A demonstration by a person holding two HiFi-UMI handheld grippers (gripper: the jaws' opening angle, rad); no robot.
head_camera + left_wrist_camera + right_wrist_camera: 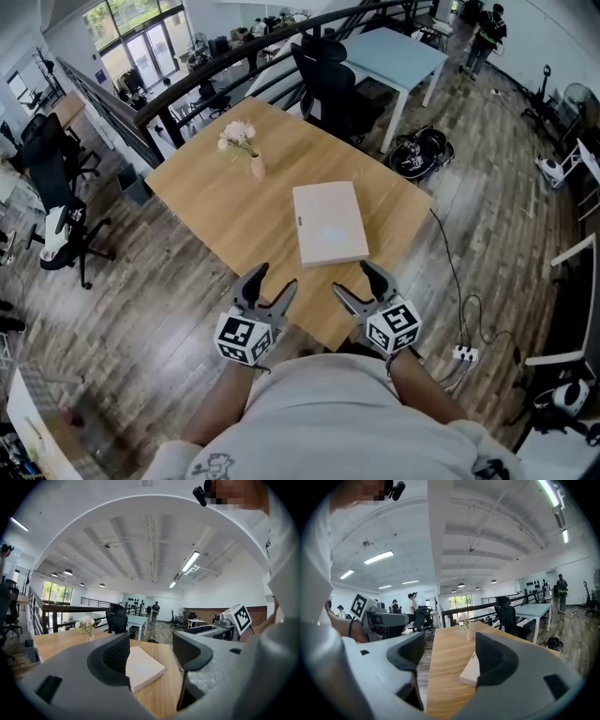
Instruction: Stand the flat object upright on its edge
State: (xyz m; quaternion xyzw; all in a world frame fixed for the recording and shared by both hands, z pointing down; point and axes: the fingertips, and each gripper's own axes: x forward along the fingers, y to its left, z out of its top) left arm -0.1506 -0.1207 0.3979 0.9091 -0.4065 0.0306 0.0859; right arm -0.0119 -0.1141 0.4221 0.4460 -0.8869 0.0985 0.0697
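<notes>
A flat white box (329, 223) lies flat on the wooden table (225, 211), near its front edge. It shows between the jaws in the left gripper view as the white box (143, 668) and partly behind the right jaw in the right gripper view as the white box (470, 671). My left gripper (276, 284) hovers open at the table's near edge, left of the box. My right gripper (355, 281) is open too, just in front of the box's near edge. Neither touches the box, and both hold nothing.
A small vase of pink flowers (246, 145) stands on the table's far left part. Black office chairs (330, 86) and a light blue table (394, 52) sit beyond. Cables and a power strip (461, 353) lie on the floor to the right.
</notes>
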